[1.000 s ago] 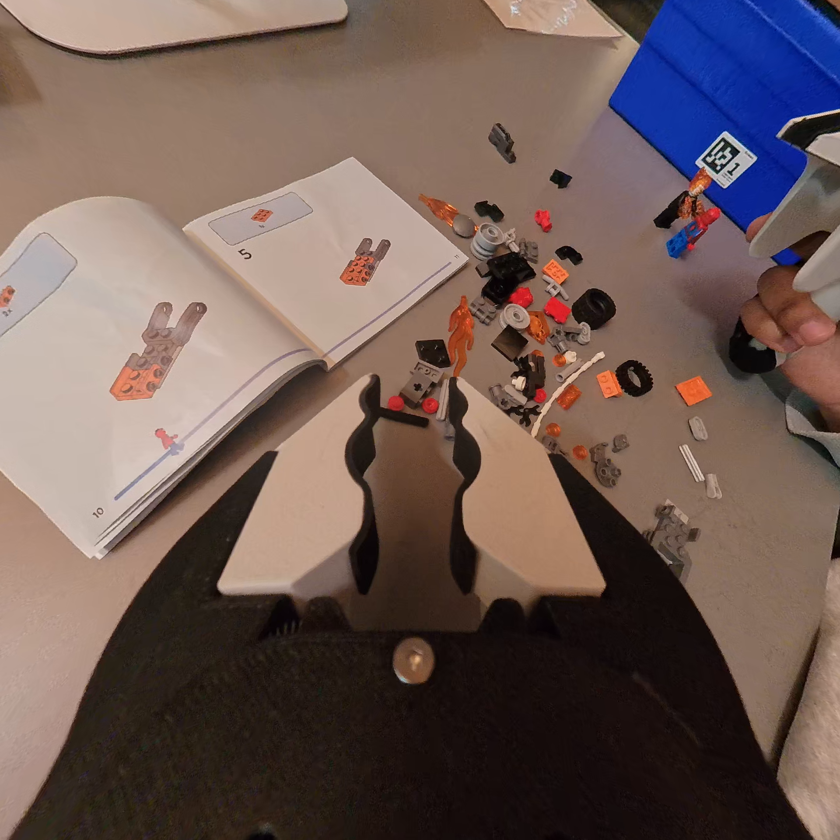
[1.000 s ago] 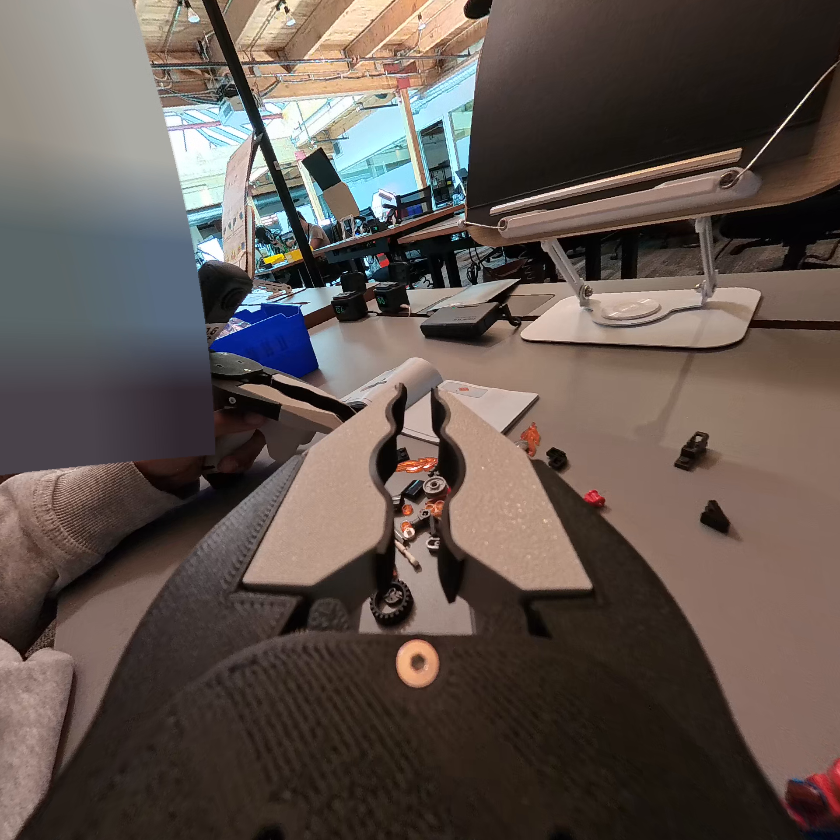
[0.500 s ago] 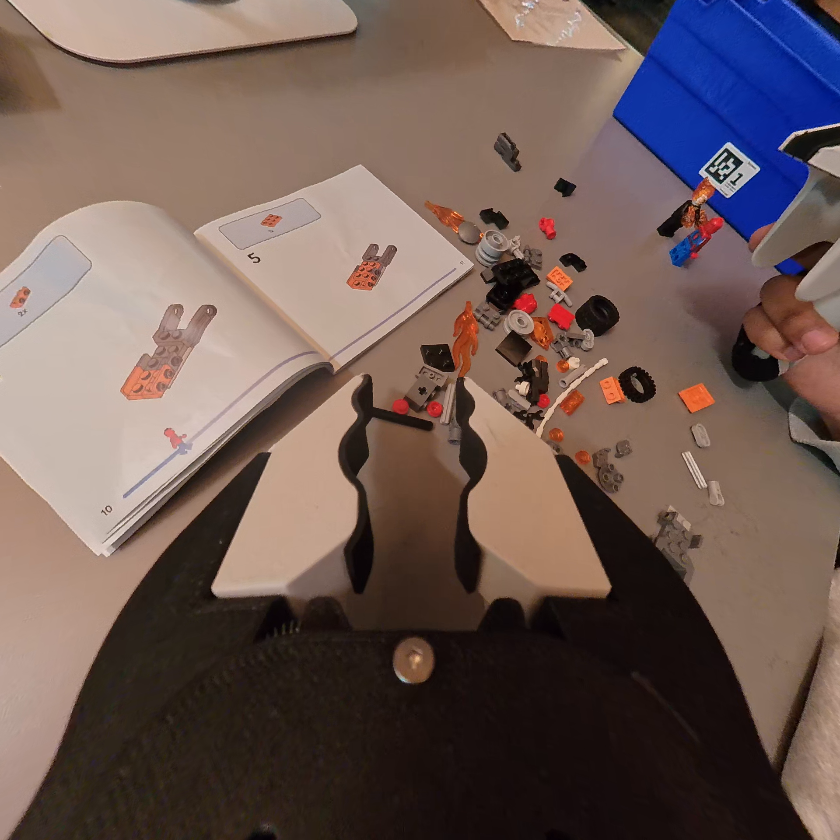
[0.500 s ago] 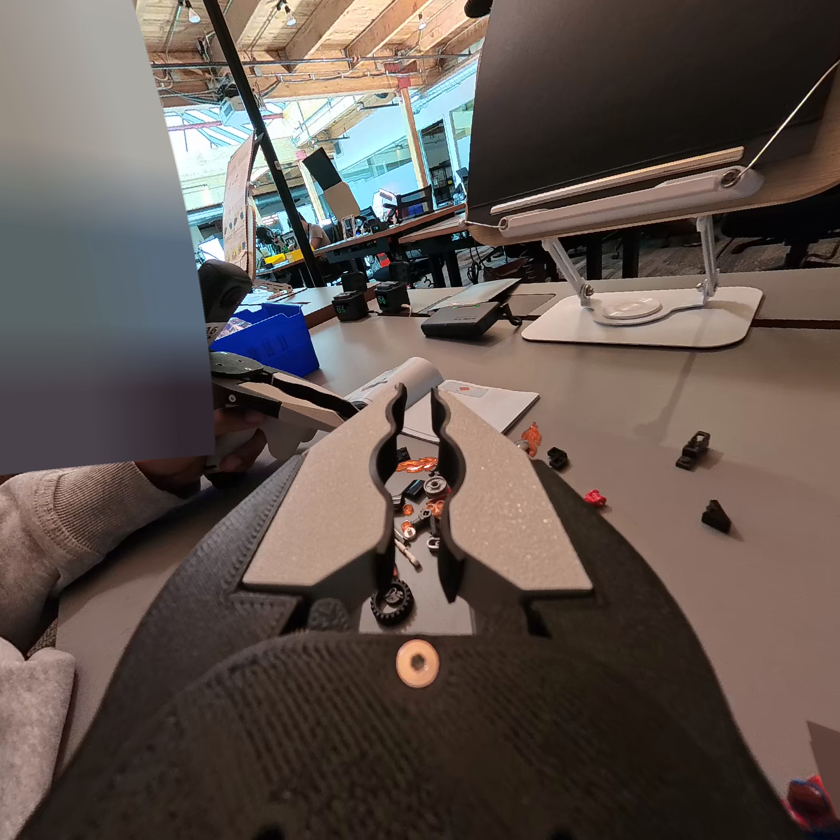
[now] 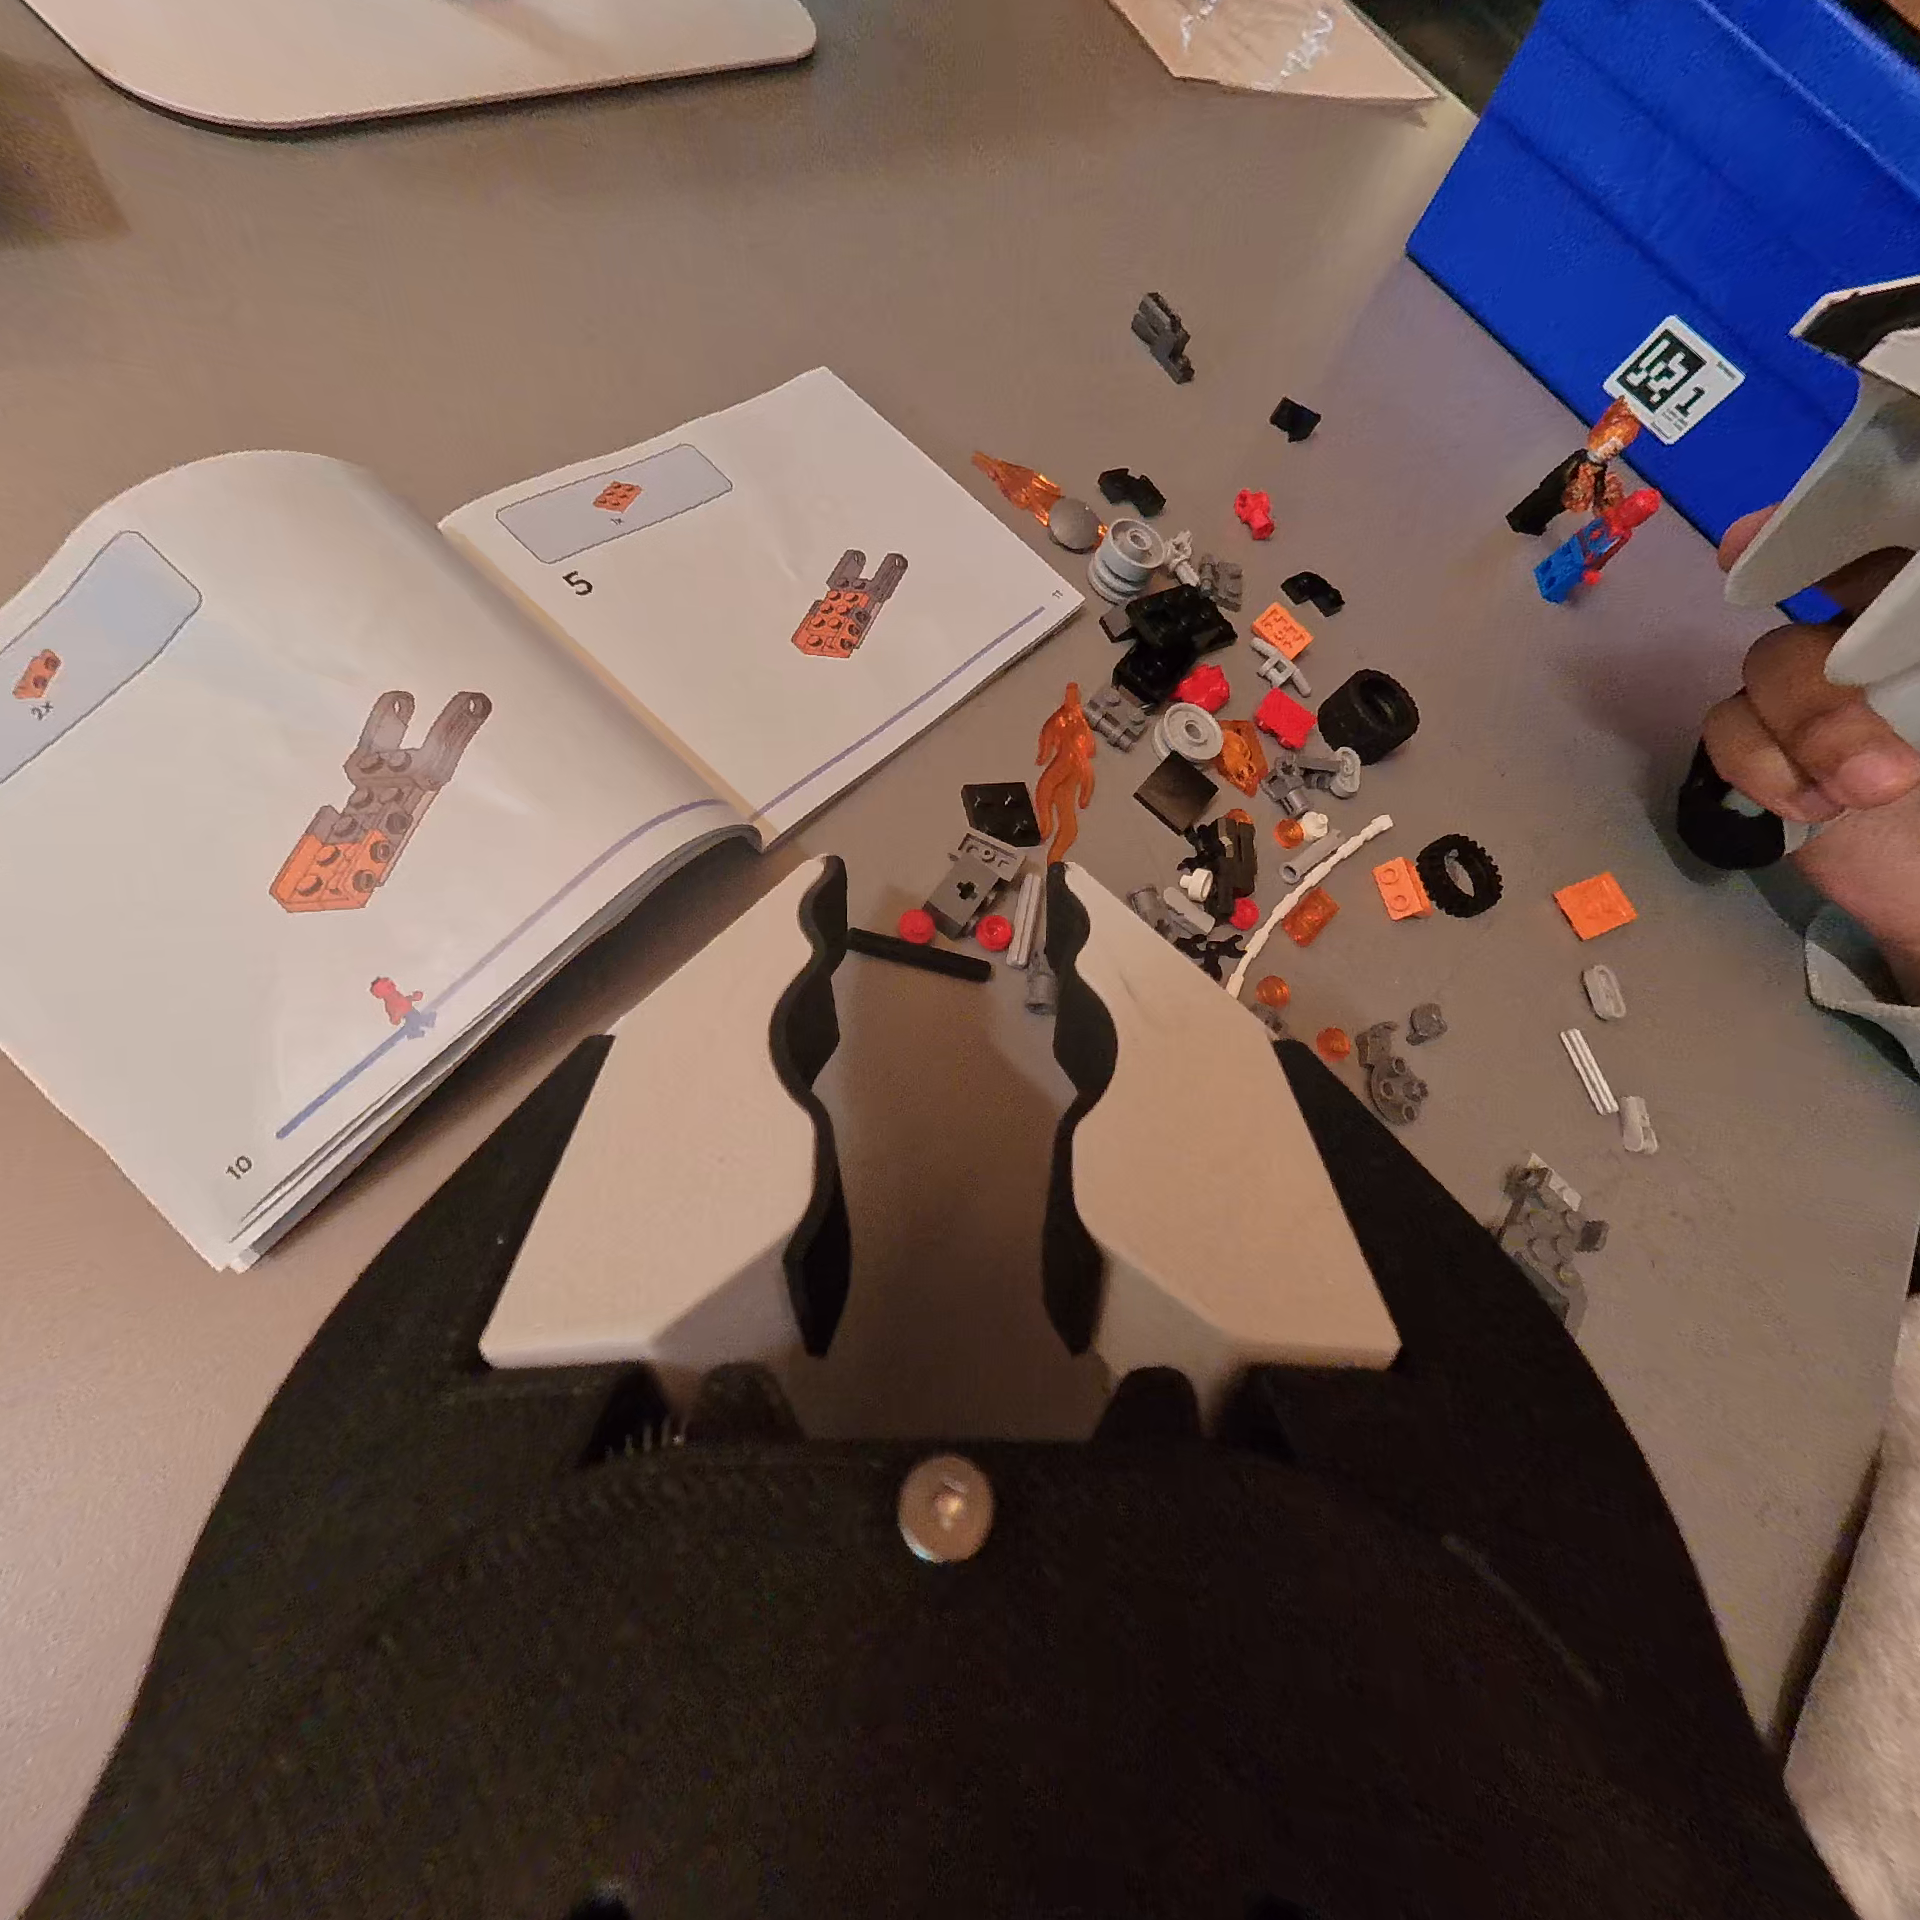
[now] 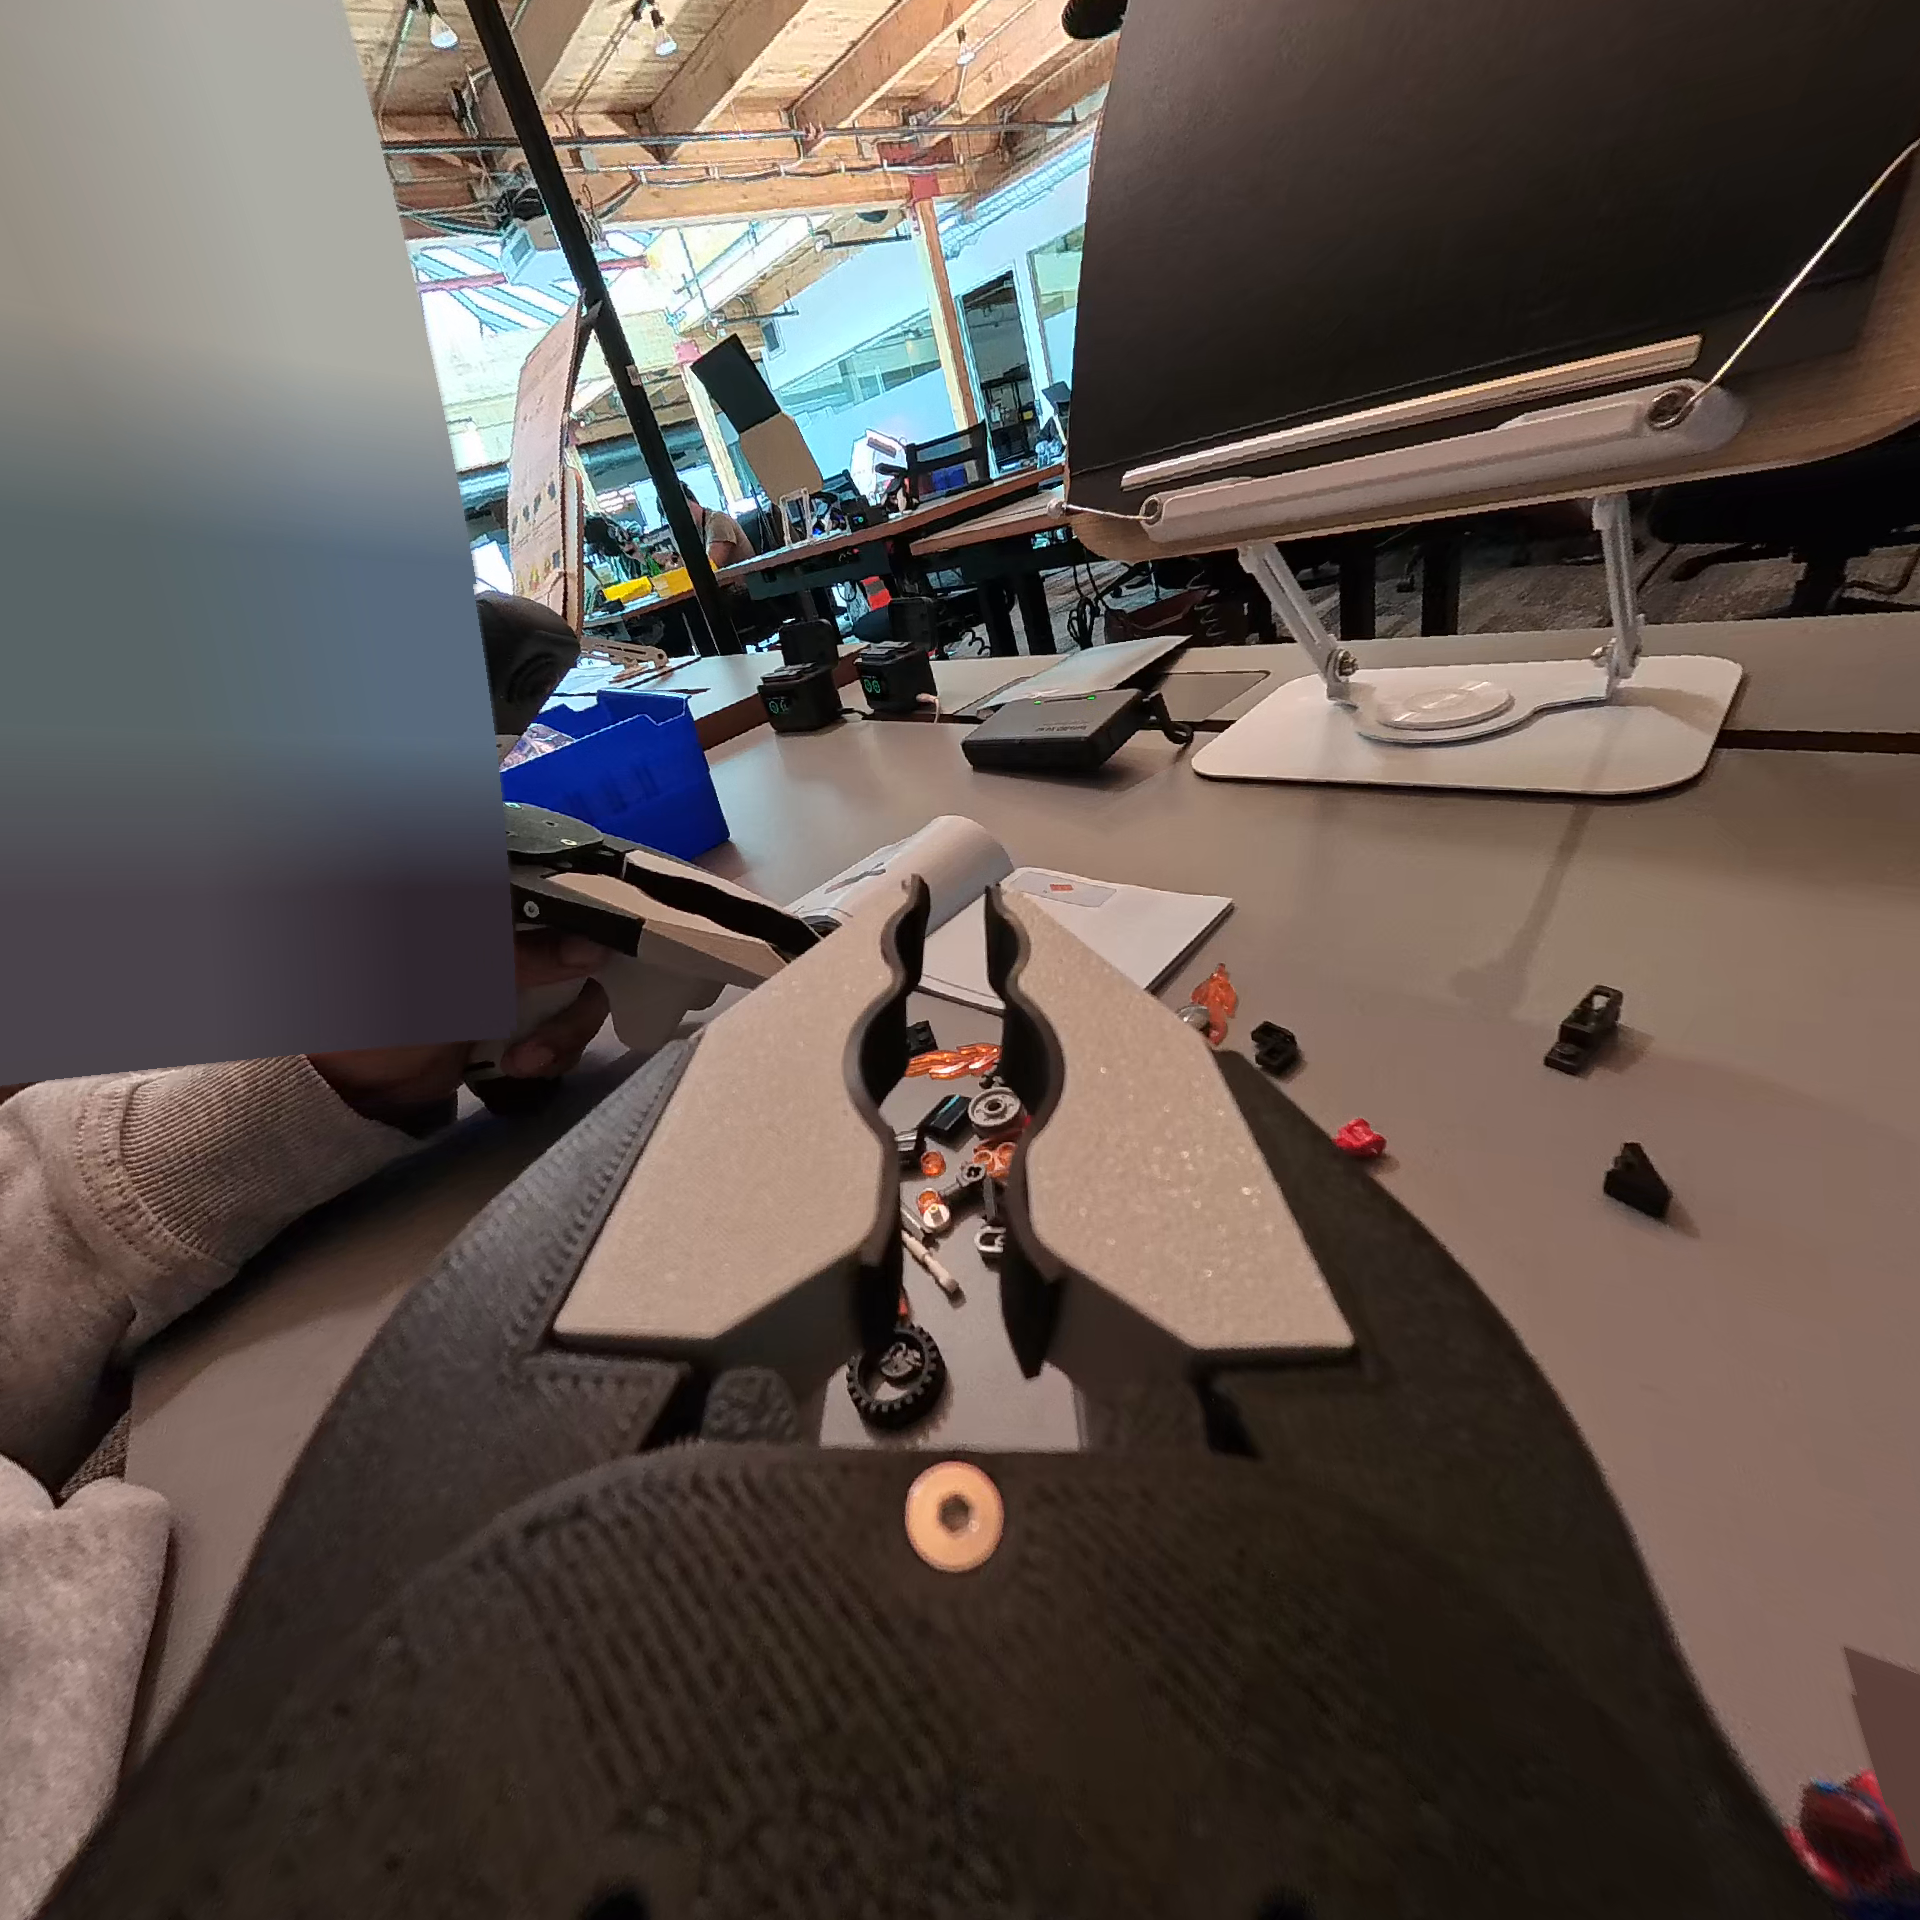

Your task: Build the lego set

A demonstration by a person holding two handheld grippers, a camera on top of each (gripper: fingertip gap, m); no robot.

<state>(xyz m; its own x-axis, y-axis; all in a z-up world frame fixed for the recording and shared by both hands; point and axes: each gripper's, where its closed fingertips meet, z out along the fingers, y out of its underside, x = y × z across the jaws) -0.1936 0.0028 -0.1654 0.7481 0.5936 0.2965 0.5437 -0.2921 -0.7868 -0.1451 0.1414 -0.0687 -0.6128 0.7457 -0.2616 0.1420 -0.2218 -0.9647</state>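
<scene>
Hovering: left gripper parted | lego pieces just ahead

Ahead of my left tongs bare table lies open; the open booklet blocks the left, scattered bricks and a blue bin the right.

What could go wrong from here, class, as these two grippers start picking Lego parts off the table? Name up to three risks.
1. The loose pieces lie packed together, so the open left gripper could pinch or scatter neighbours.
2. The thin black rod lies flat just ahead of its fingertips and may slip or roll.
3. The grey assembly sits near the table edge and a nudge might drop it.
</scene>
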